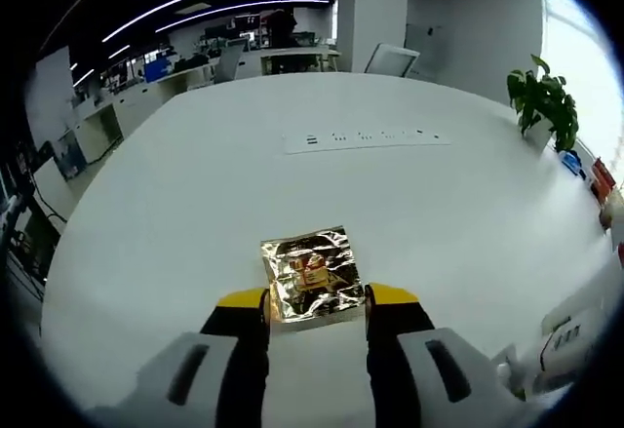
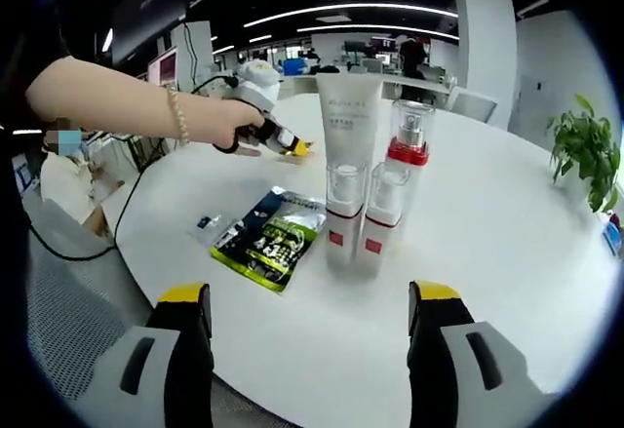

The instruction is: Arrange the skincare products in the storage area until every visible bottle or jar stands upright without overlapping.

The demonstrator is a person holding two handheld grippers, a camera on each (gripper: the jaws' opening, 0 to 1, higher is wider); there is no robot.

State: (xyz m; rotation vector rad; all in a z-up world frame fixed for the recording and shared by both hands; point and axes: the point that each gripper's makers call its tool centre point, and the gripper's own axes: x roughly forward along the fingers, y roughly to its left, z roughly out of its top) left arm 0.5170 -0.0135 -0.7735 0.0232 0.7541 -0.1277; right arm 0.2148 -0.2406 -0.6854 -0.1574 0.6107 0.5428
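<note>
Four bottles stand upright, packed close mid-worktop. Left hand-held gripper straddles a foil sachet (grip unclear); right hand-held gripper hangs open. A green packet lies flat, seemingly unsorted.

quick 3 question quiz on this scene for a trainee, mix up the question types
1. True or false: the gold foil packet lies between the left gripper jaws.
2. In the right gripper view, which stands tallest: A) white tube B) red-collared pump bottle C) green sachet?
3. Fill in: the right gripper is ____ (open/shut).

Key:
1. True; whether the jaws press it cannot be told.
2. A; the sachet lies flat on the white table.
3. Open, holding nothing.
</note>
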